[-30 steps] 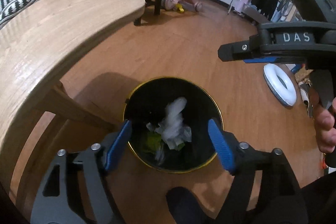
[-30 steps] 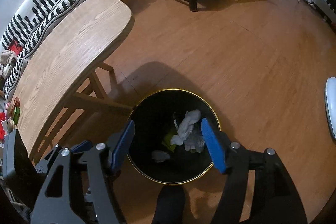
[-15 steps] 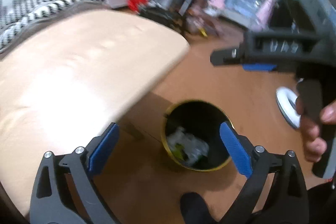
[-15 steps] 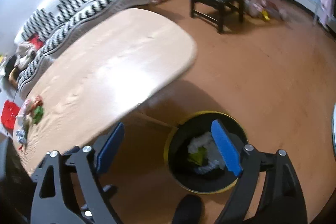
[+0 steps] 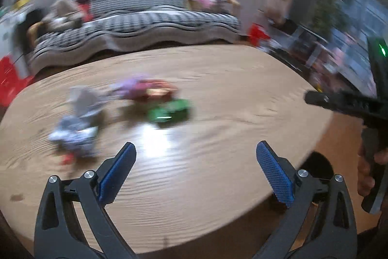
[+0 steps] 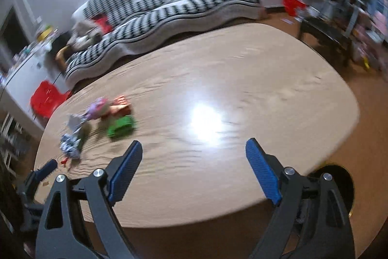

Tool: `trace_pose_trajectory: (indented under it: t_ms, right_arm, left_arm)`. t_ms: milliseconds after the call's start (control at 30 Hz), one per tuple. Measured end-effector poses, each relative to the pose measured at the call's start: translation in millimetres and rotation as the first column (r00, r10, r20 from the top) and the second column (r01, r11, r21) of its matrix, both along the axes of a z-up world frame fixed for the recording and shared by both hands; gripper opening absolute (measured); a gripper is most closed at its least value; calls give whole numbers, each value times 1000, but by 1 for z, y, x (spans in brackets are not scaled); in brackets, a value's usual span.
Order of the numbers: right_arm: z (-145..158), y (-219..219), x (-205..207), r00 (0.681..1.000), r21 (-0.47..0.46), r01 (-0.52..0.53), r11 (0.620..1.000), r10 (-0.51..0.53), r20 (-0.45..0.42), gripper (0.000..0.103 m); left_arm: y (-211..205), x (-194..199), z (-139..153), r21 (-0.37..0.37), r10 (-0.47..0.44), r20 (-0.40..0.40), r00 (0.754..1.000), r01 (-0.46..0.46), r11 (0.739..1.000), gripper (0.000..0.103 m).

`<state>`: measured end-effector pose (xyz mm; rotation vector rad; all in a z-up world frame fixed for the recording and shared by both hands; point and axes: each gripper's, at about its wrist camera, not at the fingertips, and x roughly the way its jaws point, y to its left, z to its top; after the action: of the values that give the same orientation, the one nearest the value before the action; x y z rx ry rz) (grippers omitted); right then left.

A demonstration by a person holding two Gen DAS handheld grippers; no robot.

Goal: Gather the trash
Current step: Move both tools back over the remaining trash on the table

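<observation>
Wooden worktop [image 5: 242,94] with trash [image 5: 121,108], striped sofa [image 5: 150,13] behind.

Blurred trash, a green piece [image 6: 120,127] among wrappers, lies in a cluster toward the worktop's left end. Left gripper [image 5: 195,171] and right gripper [image 6: 194,166] hover over the near edge, fingers spread wide with nothing between them. Black bin [image 6: 339,176] sits under the right corner.
</observation>
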<state>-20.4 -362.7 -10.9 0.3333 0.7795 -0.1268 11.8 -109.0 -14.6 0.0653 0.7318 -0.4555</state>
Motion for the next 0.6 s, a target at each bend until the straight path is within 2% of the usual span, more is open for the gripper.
trace_pose_trajectory:
  t_ms: [167,300,433,600]
  right_arm:
    - [0,62,35,996,-14,-93,996,94,8,86]
    - [-5,99,58,990,-35,-138,990,138,-2,87]
    - [-11,116,73,987,-39,-159,986,159,-13,87]
    - [-21,126,89,986,-49,-165,985,163,-31,87]
  left_arm:
    - [76,16,7,-12,134,4,991,-134,991,96]
    - [116,22,9,-13,198,2,980,-198,980,96]
    - [134,25,6,9,214,8,977,-214,977,96]
    - [136,35,-1,27,217,-1,976,-217,976,96]
